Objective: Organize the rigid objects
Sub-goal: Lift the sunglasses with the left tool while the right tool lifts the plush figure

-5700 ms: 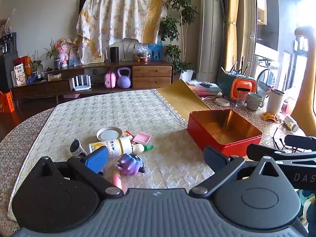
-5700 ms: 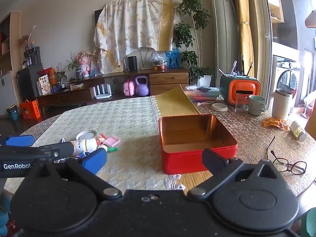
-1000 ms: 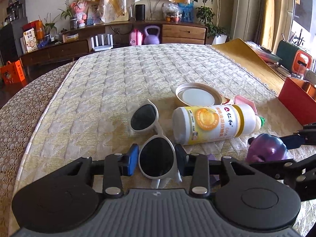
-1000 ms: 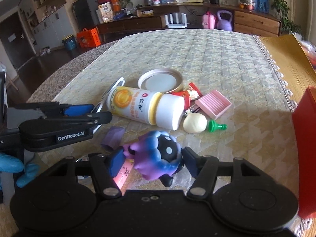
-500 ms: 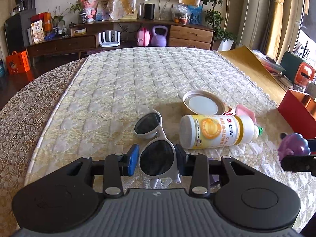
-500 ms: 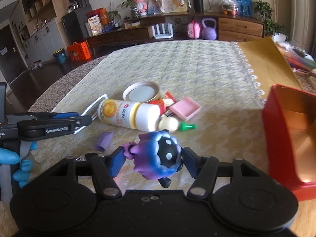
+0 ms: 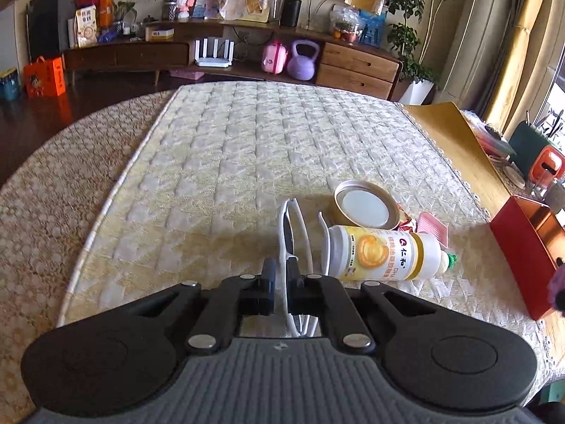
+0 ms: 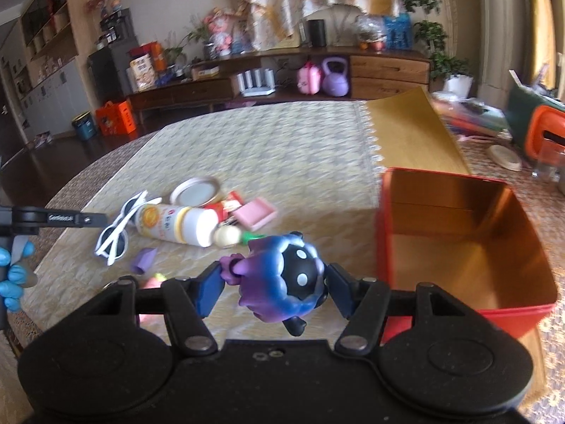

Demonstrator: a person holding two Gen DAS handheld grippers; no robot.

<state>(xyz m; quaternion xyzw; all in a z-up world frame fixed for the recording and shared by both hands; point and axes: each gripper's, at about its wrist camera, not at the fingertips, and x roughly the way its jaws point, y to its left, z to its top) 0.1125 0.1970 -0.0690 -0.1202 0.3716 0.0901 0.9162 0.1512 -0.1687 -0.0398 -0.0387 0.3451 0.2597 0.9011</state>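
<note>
White sunglasses (image 7: 295, 233) stand edge-on between the pads of my left gripper (image 7: 280, 272), whose jaws are closing tight on the frame; the glasses hang just above the quilted cloth. In the right wrist view the same gripper (image 8: 90, 219) holds the sunglasses (image 8: 116, 233) at the left. My right gripper (image 8: 275, 282) is shut on a purple-blue round toy figure (image 8: 293, 268), held in the air just left of the open red tin (image 8: 385, 233). The tin (image 7: 522, 258) has a gold inside and nothing shows in it.
On the cloth lie a white-and-yellow bottle (image 7: 381, 252) on its side, a round metal lid (image 7: 365, 205), a pink tray (image 7: 432, 228), a green-tipped piece (image 8: 252, 236) and a small purple piece (image 8: 143, 259). A blue-gloved hand (image 8: 14, 275) holds the left gripper. Cups and an orange box stand far right.
The left jaws have closed further and the sunglasses have turned from flat to edge-on and risen. The right gripper has carried the toy up and right, to beside the red tin.
</note>
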